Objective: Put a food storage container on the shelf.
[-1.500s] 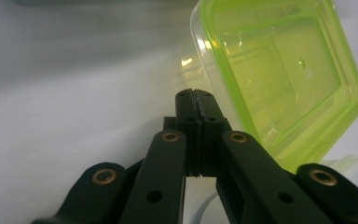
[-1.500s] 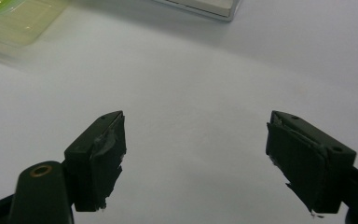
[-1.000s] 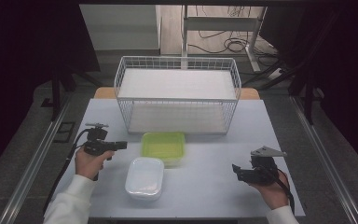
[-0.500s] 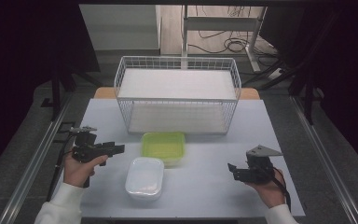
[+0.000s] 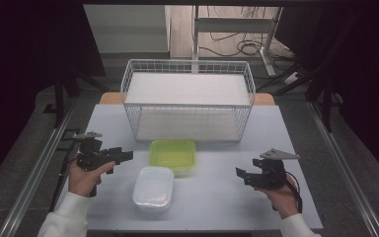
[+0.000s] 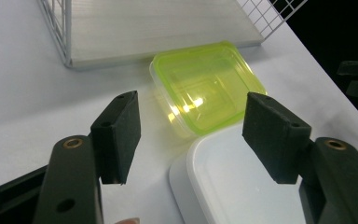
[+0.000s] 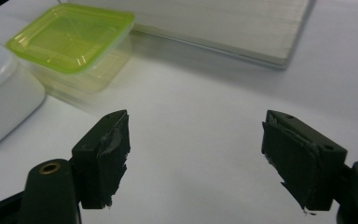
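A yellow-green lidded container point(image 5: 173, 154) sits on the table just in front of the wire basket point(image 5: 187, 98). A white lidded container point(image 5: 153, 187) lies right in front of it. My left gripper point(image 5: 125, 156) hovers left of both boxes and points toward them. Its jaws have just been opening and stand open with nothing between them. In the left gripper view the left gripper point(image 6: 193, 126) frames the green container point(image 6: 207, 86) and the white container point(image 6: 242, 182) beyond its pads. My right gripper point(image 5: 240, 174) is off to their right. Its jaws have just closed slightly and stay open over bare table, as the right gripper point(image 7: 198, 149) shows.
The white wire basket holds a white board point(image 5: 187, 89) and spans the back half of the grey table point(image 5: 217, 207). A metal rail point(image 5: 39, 168) runs along the table's left side. Bare tabletop lies between the boxes and my right gripper.
My left hand has drifted a little left and toward the near edge, and its gripper's jaws have spread apart. The right hand has stayed about where it was.
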